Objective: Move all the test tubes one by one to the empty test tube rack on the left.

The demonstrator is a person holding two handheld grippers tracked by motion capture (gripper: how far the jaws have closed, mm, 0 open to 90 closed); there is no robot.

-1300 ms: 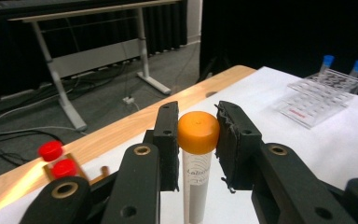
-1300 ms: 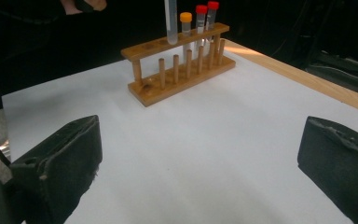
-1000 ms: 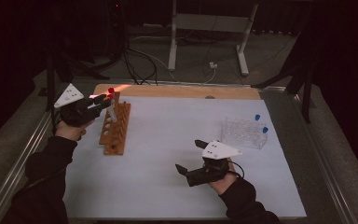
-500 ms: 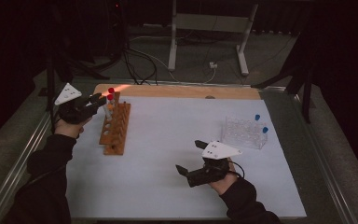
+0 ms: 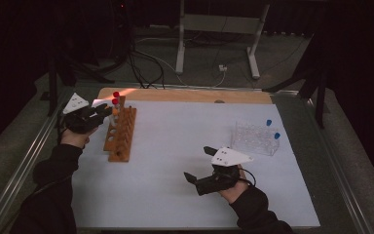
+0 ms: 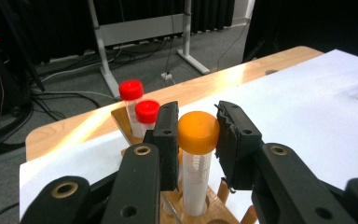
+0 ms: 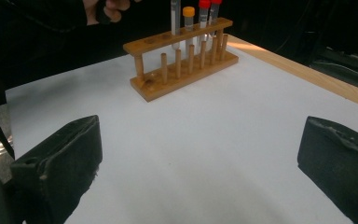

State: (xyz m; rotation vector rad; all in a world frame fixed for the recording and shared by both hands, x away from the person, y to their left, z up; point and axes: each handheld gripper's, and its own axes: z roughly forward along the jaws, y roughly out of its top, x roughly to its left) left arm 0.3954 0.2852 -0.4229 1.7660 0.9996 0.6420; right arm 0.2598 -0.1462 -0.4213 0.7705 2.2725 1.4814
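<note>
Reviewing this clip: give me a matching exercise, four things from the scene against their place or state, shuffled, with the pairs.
Things:
1. orange-capped tube
2. left tongs
3. right tongs
4. clear rack

Places or states:
A. open over bare white table
B. far right of the table, holding blue-capped tubes
C. standing in the wooden rack, beside two red-capped tubes
D. shut on an orange cap

Pairs: 1-C, 2-D, 3-A, 4-B

Orange-capped tube in black tongs; two red-capped tubes; brown wooden rack; white mat.
</note>
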